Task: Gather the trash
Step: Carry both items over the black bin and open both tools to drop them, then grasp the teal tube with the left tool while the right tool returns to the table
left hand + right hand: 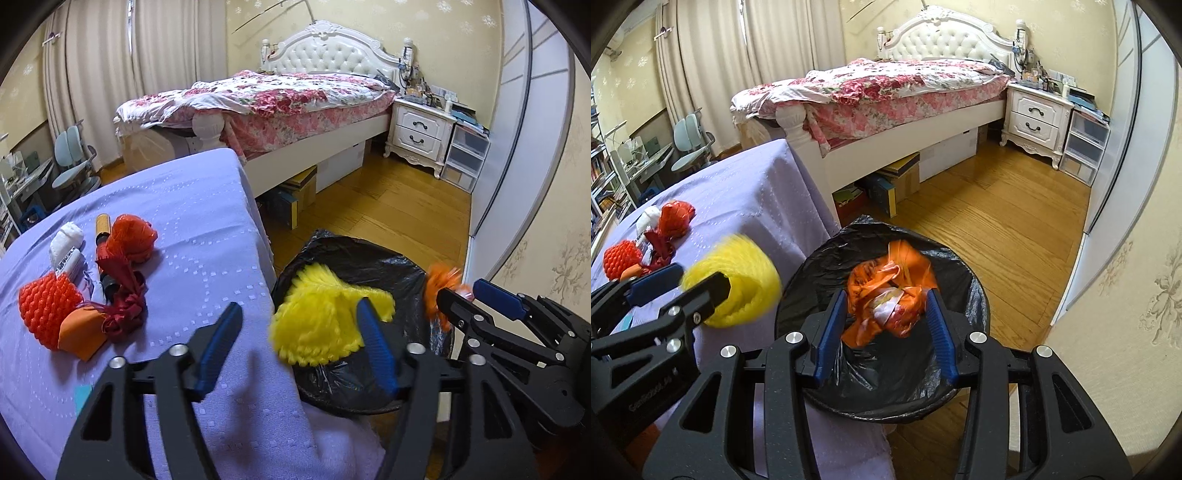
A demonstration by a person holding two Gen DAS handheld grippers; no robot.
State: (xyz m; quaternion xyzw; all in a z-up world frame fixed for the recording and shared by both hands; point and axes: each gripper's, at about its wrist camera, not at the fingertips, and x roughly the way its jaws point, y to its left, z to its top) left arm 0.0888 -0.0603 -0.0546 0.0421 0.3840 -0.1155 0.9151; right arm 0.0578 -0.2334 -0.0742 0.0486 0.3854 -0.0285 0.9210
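Note:
A bin lined with a black bag [369, 258] [971, 288] stands on the floor beside the table. My left gripper [299, 328] is open at the table edge; a yellow foam net [321, 317] [738, 284] is blurred just off its right finger, over the bin rim. My right gripper [886, 310] is open above the bin; a crumpled orange plastic wrapper [890, 291] [439, 291] is blurred between its fingers, loose. More trash lies on the table: a red foam net [46, 310], an orange paper [83, 330], red ribbon [122, 295], a red mesh ball [133, 236], white wrappers [66, 247].
The table has a lilac cloth [192, 206]. Behind it stands a bed [280, 99] with boxes under it, a white nightstand [421, 129], plastic drawers [465, 155] and a wardrobe at right. Wooden floor [399, 210] lies around the bin.

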